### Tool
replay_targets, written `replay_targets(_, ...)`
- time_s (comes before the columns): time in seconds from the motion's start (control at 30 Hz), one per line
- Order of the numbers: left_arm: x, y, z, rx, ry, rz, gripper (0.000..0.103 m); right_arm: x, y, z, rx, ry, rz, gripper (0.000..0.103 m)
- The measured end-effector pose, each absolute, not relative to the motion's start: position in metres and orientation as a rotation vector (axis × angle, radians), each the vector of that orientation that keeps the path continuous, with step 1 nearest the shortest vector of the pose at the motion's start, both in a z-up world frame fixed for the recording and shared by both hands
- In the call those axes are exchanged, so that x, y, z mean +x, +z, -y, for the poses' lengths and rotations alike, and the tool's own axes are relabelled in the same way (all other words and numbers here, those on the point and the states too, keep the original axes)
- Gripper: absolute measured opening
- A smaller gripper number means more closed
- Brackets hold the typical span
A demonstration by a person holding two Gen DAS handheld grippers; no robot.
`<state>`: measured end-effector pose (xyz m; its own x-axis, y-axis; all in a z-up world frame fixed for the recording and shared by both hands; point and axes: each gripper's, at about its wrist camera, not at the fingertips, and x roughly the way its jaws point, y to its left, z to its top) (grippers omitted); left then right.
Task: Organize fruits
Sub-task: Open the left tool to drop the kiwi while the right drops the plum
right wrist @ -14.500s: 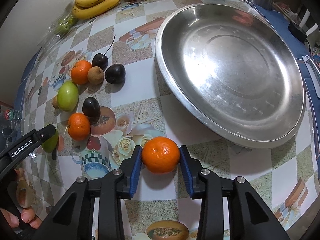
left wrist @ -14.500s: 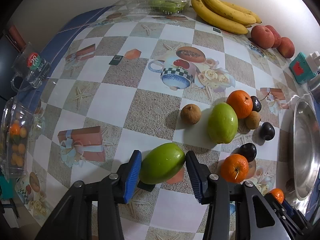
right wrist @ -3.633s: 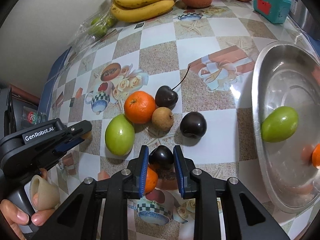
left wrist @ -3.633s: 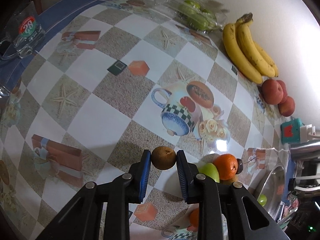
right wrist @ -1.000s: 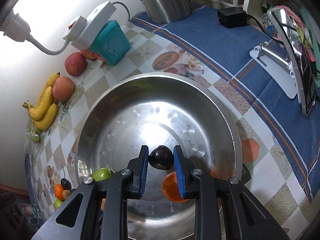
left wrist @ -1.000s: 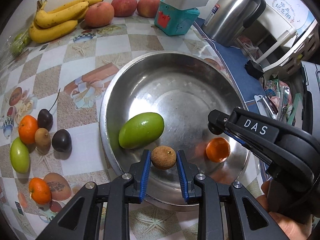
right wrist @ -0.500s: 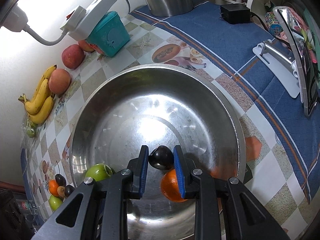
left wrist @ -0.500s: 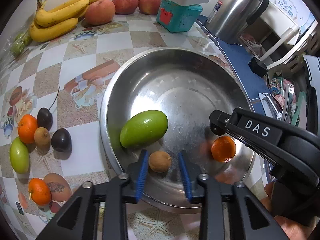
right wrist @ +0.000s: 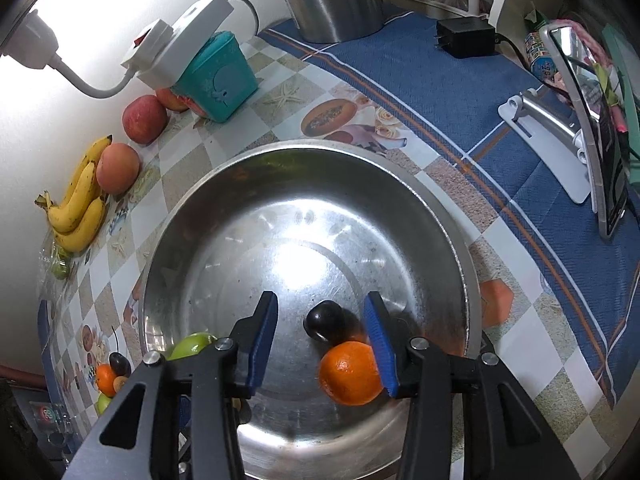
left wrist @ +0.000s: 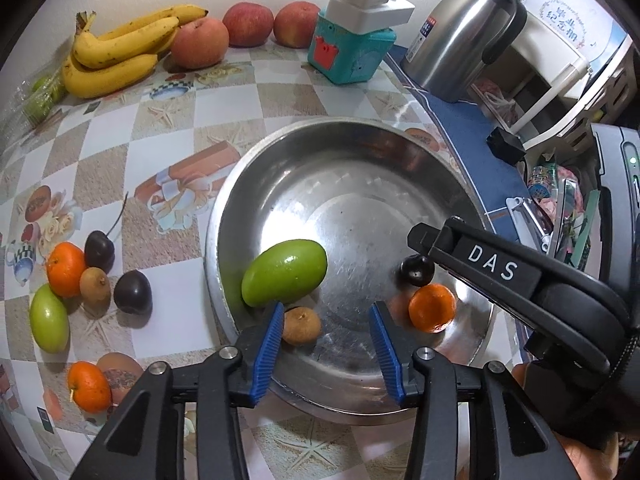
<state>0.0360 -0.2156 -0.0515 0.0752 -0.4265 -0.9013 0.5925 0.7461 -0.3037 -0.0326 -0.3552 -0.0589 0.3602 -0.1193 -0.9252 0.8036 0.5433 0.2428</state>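
1. Both grippers have just been opening: a second ago the left gripper (left wrist: pixel 326 338) pinched the small brown fruit (left wrist: pixel 301 325) and the right gripper (right wrist: pixel 320 338) pinched the dark plum (right wrist: pixel 323 322); now both fruits lie loose on the floor of the steel basin (left wrist: pixel 304 168).
2. Left gripper: jaws partly apart, holding nothing; the brown fruit sits just beside its left pad, clear of the right one.
3. Right gripper: jaws partly apart, holding nothing; the plum lies between the pads, apart from both.
4. In the basin, the green mango (left wrist: pixel 284 272) lies near the left wall, its long axis running from near-left to far-right; an orange (left wrist: pixel 432 307) sits near-right, just beside the plum.
5. On the desk (left wrist: pixel 168 144) left of the basin, another green mango (left wrist: pixel 49 318) lies with its long axis running near to far.
6. "DAS" is printed in white on the right gripper's black body.
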Motion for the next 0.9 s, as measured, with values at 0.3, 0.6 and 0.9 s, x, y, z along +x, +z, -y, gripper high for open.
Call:
replay_targets(0.3,0.056,-0.044,0.196,0.093,-0.685,-1.268,0.049,-0.033,-0.056,0.355,0.786,-0.691,-1.037,0.046)
replay_targets(0.6,0.088,-0.04,0.156,-0.007,-0.51,-1.263,0.049,-0.022,-0.054,0.342,0.733,-0.654,-1.061,0.046)
replay_targets(0.9,0.101,-0.033,0.128,-0.047,-0.393,-1.25,0.07,-0.007,-0.047,0.319,0.643,-0.588,-1.082,0.047)
